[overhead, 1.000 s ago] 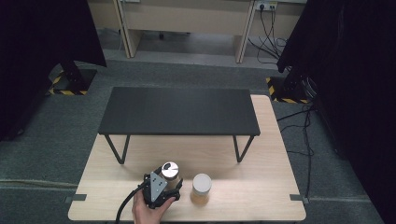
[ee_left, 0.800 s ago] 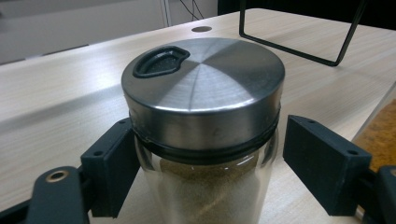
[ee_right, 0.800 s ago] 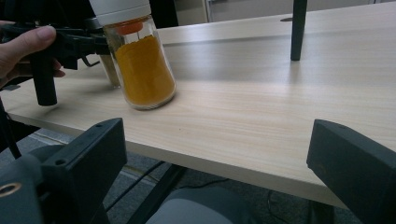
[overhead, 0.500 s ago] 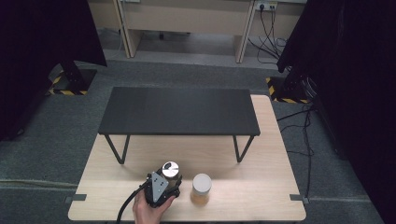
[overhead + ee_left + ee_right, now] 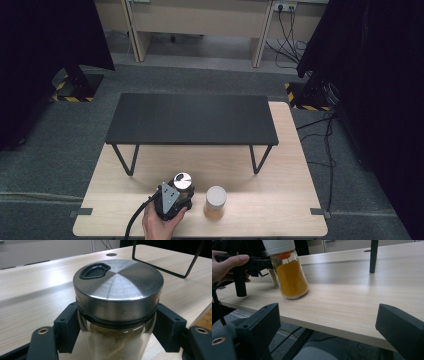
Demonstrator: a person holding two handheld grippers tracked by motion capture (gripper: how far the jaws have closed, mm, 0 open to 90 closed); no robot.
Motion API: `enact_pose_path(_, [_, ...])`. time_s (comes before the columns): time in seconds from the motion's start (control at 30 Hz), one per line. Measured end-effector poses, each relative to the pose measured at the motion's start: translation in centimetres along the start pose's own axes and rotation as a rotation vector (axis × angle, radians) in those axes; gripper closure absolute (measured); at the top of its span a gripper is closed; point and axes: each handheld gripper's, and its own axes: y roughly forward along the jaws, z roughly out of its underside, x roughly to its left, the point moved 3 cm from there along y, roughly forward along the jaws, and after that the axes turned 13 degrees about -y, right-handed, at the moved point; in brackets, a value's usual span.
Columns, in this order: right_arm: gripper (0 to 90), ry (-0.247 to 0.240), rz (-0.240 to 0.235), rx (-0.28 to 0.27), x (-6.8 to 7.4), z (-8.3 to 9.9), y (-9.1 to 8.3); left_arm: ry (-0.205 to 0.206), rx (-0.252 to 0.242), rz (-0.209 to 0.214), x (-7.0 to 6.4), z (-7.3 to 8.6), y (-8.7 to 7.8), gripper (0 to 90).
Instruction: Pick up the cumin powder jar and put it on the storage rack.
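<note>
A glass jar with a brushed steel lid (image 5: 117, 287) holds brownish powder and stands between the jaws of my left gripper (image 5: 117, 333). Both pads (image 5: 67, 326) press against the glass just under the lid. From above, the same jar (image 5: 182, 180) stands near the table's front edge, with a hand holding the left gripper (image 5: 176, 196) behind it. Just to its right stands a white-lidded jar of orange powder (image 5: 216, 201). My right gripper (image 5: 329, 337) is open and empty, low beyond the table's front edge, facing that orange jar (image 5: 291, 277).
A low black bench (image 5: 192, 119) on thin metal legs spans the back half of the light wooden table (image 5: 280, 200). One bench leg (image 5: 373, 255) rises behind the orange jar. Grey carpet surrounds the table, with cables on the right.
</note>
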Motion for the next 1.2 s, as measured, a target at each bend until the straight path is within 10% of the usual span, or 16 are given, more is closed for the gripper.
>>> enact_pose_path(1.2, [6.5, 0.019, -0.014, -0.013, -0.31, 0.19, -0.14, 0.012, -0.025, -0.015, -0.20, 0.49, 0.07, 30.3])
